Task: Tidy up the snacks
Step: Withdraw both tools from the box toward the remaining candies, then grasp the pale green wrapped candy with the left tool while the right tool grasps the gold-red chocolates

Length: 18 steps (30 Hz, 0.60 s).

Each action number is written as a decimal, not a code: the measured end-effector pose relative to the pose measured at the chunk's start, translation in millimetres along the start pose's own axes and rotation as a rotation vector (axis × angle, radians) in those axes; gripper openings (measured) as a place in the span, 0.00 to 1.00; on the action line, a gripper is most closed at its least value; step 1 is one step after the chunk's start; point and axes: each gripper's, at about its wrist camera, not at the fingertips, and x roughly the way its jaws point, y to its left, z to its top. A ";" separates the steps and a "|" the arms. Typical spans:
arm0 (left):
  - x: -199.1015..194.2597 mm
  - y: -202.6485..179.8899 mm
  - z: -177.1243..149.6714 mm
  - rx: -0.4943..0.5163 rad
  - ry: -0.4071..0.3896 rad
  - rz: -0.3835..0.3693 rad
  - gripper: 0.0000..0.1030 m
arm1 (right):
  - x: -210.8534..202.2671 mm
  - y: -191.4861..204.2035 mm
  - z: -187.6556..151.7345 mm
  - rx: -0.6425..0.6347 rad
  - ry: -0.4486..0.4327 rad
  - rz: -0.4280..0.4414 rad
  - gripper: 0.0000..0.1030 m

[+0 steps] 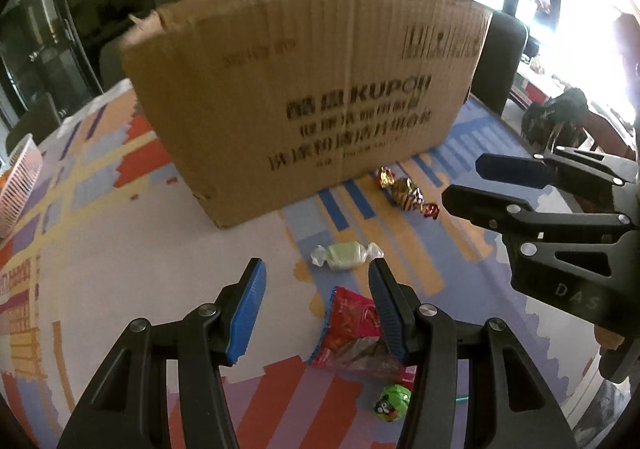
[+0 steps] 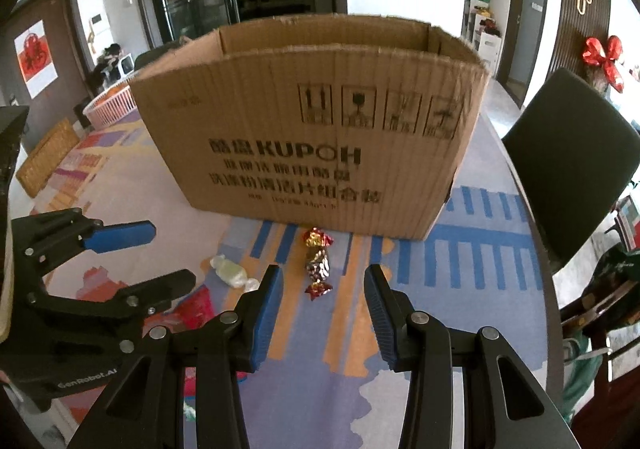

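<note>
Right gripper [image 2: 318,309] hangs open above foil-wrapped candy [image 2: 318,264] before cardboard box [image 2: 312,129].

Both handheld tools tilt steeply downward, side by side. The left black two-finger gripper with blue ribbed pads [image 1: 316,309] has its jaws parted, nothing pinched between them. The right black two-finger gripper with blue pads [image 2: 318,313] likewise stands parted and empty, close beside its partner.
</note>
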 end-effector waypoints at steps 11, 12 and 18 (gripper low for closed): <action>27.2 -5.5 5.8 0.031 0.053 -0.013 0.51 | 25.2 -5.0 2.3 0.013 0.049 0.010 0.42; 28.5 -6.0 5.9 0.033 0.056 -0.013 0.51 | 26.9 -4.9 2.8 0.015 0.051 0.011 0.42; 40.3 -1.0 9.1 0.012 0.065 -0.021 0.51 | 36.5 -2.9 4.6 0.015 0.062 0.019 0.42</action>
